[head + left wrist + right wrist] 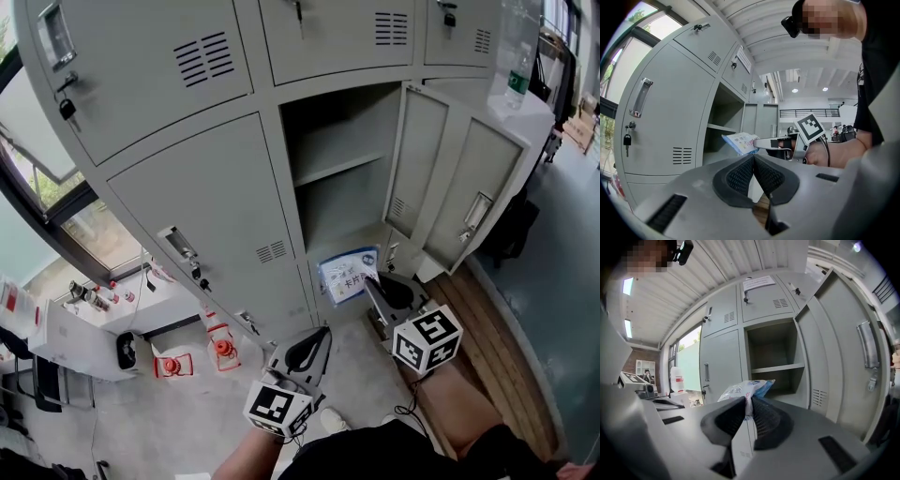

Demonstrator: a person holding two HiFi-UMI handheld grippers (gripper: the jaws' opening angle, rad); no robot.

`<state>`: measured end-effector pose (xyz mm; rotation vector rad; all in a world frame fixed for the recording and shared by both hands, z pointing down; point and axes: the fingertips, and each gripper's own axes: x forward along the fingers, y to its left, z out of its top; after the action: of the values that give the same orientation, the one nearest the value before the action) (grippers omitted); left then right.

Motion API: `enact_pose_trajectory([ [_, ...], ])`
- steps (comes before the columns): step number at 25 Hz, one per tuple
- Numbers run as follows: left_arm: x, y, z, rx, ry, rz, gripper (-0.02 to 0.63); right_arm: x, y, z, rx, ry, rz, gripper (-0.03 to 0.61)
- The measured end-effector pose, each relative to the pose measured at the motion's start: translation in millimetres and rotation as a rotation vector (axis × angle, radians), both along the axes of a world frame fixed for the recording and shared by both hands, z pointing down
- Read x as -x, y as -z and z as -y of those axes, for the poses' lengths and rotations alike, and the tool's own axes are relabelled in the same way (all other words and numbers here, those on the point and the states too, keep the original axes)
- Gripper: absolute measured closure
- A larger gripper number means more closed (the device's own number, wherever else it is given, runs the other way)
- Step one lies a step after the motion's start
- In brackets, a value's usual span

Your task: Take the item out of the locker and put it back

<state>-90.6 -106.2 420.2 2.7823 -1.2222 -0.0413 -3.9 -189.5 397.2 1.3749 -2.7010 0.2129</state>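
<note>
Head view: the grey locker [206,197] fills the upper part of the picture. Its open compartment [342,202] lies at twelve o'clock from my right gripper [373,281], and a shelf [339,170] runs across the compartment. The door [469,202] is swung out toward two o'clock. A white and blue packet [349,275] is pinched at the tips of my right gripper, low in front of the opening. My left gripper [324,332] sits at seven o'clock from the right one, apart from the packet. Each gripper carries its marker cube [427,339] nearest my body.

Left gripper view: my left jaws meet at their tips [753,156] with nothing between them. At twelve o'clock above them my right gripper [761,142] reaches in from three o'clock, and the packet [739,142] sticks out of its tips toward nine o'clock. The packet is in the air just before the open compartment [726,112], below the level of the shelf [723,127]. A closed locker door fills the nine o'clock side, and a padlock [627,139] hangs under its handle.

Right gripper view: my right jaws are clamped on the packet [743,391]. One edge is squeezed between the pads at [749,401], and the rest bulges out toward twelve o'clock. Beyond it, at one o'clock, the compartment [773,350] stands open with its shelf [777,368] bare. The door [848,357] is folded away at three o'clock.
</note>
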Motion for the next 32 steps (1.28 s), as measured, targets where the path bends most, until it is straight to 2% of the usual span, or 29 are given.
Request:
enact_pose_trajectory([
  [12, -36.2, 4.6, -17.2, 0.022, 0.125, -0.012, 0.598, -37.7, 3.4, -38.4, -0.016, 0.099, 0.026, 0.483],
  [32, -102.3, 2.7, -77.0, 0.020, 0.202, -0.002, 0.598, -94.4, -1.6, -103.0, -0.022, 0.184, 0.046, 0.483],
])
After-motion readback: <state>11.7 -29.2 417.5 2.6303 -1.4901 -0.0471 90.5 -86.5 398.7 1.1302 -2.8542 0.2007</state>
